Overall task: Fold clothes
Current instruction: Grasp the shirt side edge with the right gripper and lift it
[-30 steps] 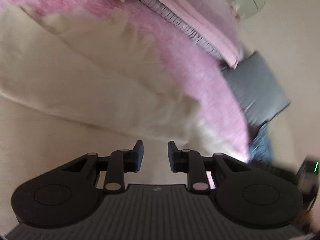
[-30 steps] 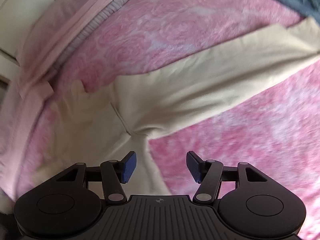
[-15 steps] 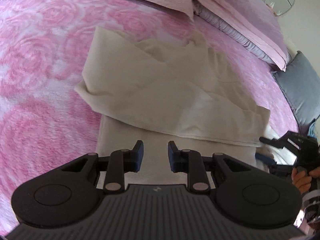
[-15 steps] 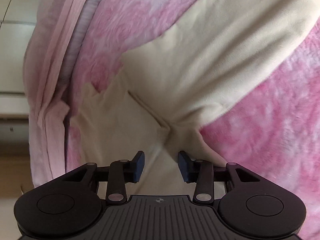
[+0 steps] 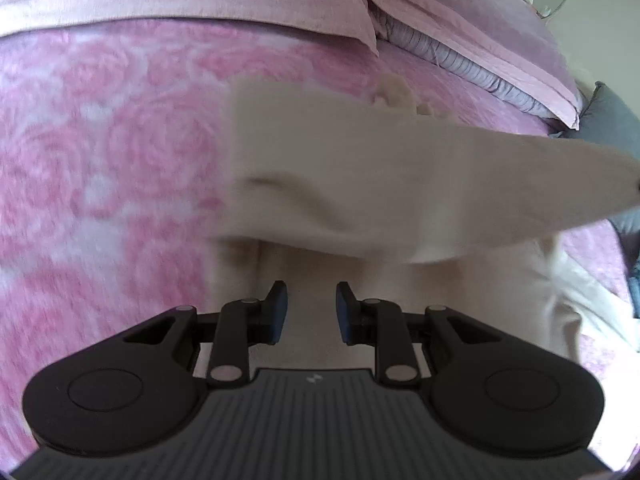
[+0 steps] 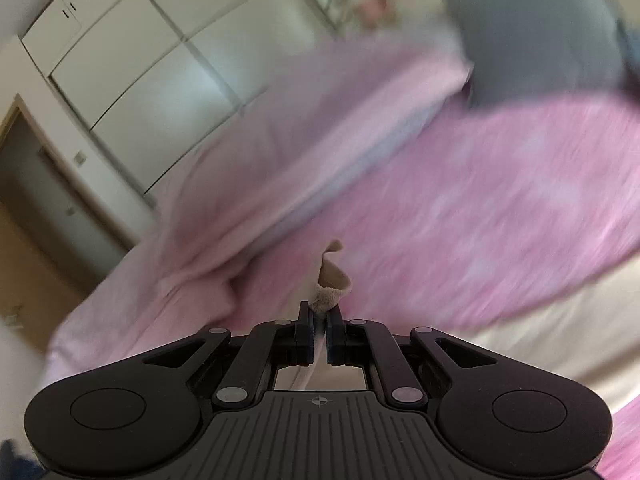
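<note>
Bedspread: a pink rose-patterned blanket [image 5: 100, 168] covers the bed, filling the left of the left wrist view.
Left gripper: the left gripper [image 5: 311, 312] hangs over the cloth with a gap between its blue pads; nothing is between them, so it is released.
Garment: a cream garment [image 5: 360, 168] lies on the blanket ahead of the left gripper; one part of it is lifted and stretched away to the right edge of that view, blurred.
Pillows: pale pink pillows [image 5: 460, 12] run along the far side of the bed, and a grey cushion [image 5: 616, 120] sits at the right.
Right gripper: the right gripper [image 6: 319, 322] is clenched on a bunched edge of the cream garment [image 6: 330, 280], which pokes up past its fingertips.
Background: white wardrobe doors [image 6: 160, 60] stand behind the bed in the right wrist view.
</note>
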Motion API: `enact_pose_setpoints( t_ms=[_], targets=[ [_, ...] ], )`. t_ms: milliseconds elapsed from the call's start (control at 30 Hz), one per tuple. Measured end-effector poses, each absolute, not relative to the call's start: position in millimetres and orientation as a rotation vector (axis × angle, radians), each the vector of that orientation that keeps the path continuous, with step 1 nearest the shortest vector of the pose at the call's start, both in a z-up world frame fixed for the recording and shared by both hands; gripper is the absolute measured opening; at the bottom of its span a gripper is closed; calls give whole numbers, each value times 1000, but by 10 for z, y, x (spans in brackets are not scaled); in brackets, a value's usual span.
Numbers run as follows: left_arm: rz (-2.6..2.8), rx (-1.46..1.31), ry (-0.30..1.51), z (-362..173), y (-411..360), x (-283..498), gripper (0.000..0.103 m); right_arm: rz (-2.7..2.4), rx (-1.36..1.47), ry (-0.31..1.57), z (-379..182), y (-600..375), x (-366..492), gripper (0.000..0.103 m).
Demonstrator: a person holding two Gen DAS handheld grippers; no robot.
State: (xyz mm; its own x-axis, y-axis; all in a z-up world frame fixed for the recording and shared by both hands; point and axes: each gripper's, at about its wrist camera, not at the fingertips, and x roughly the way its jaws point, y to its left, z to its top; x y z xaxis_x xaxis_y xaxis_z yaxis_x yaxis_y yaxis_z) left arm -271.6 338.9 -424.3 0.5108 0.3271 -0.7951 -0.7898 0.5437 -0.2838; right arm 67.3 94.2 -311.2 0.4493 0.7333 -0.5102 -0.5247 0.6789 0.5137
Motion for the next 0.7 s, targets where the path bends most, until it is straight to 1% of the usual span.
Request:
enact_pose_setpoints(
  t_ms=[67, 167, 200, 267, 367, 600, 700],
  targets=[
    [755, -684, 762, -4251, 3381, -2711, 20, 696, 246, 830, -3270, 858, 816, 4],
    [774, -656, 773, -4264, 3370, -2702, 18, 565, 229, 999, -3752, 726, 1018, 4],
    [781, -647, 776, -4265, 3365, -2701, 15, 526, 236, 1050, -3894, 693, 1058, 4],
    [803, -631, 768, -4222, 3348, -2736, 14, 496, 293, 1119, -4081, 666, 1087, 4],
    [800, -607, 767, -4148, 3299, -2784, 13, 512, 328, 1115, -4064, 693, 1028, 4],
    [757, -347, 813, -3929, 3027, -2707, 13, 540, 296, 1103, -3942, 638, 1063, 4],
    [755, -222, 846, -3976, 3004, -2615, 14, 538, 301, 1108, -3950, 571, 1067, 5]
  ],
)
